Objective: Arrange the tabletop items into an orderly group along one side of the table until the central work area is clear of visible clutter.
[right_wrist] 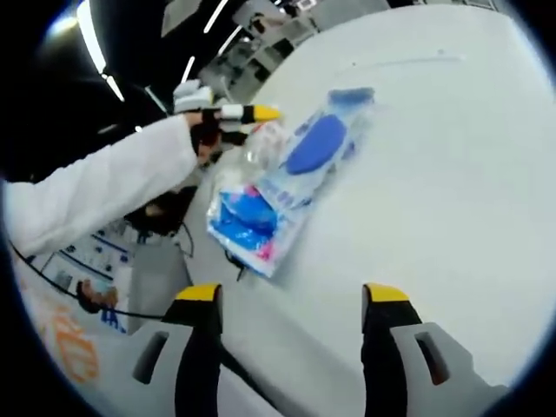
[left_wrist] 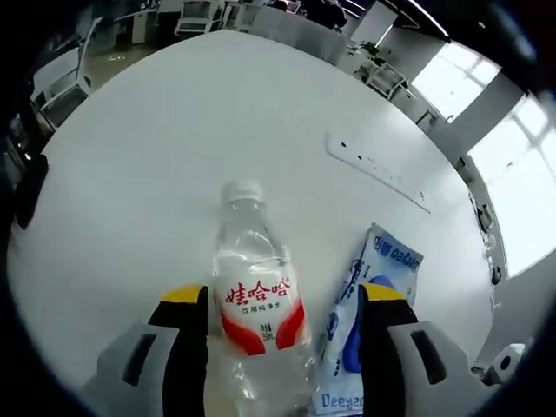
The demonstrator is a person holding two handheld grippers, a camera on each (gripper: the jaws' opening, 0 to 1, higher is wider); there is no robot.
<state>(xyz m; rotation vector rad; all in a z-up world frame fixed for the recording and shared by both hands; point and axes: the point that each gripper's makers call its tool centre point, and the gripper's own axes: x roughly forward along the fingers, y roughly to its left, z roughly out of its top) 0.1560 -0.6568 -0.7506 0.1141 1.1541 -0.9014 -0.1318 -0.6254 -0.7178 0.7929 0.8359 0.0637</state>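
— White tabletop point(left_wrist: 174, 148) runs wide and bare ahead in the left gripper view, with office desks and bright windows beyond its far edge. What sits close in?

— A clear water bottle point(left_wrist: 254, 287) with a white cap and a red-and-white label, lying between the yellow-tipped jaws of the left gripper point(left_wrist: 285, 300). Its lower end is cut off at the bottom of the view. The jaws stand apart on either side of it; whether they touch the plastic is hard to make out.

— And to its right?

— A blue-and-white packet point(left_wrist: 369, 304), just beside the bottle. The right jaw covers part of it and its bottom is cut off too. Farther on, a flat white strip point(left_wrist: 378, 169) lies on the table, well apart from both.

— The right gripper view?

— The right gripper point(right_wrist: 291, 300) has its jaws spread, with nothing between them but bare table. Ahead lie the same packet point(right_wrist: 323, 143) and a second packet point(right_wrist: 248, 221) in blue and pink, overlapping, near the table's edge.

— Anything behind them?

— The other gripper point(right_wrist: 228, 115), held by a hand at the end of a white sleeve point(right_wrist: 95, 187). The bottle point(right_wrist: 261, 143) shows there as a blurred clear shape, probably at its jaws.

— Open room?

— Plenty to the right of the packets; the left falls off past the table edge.
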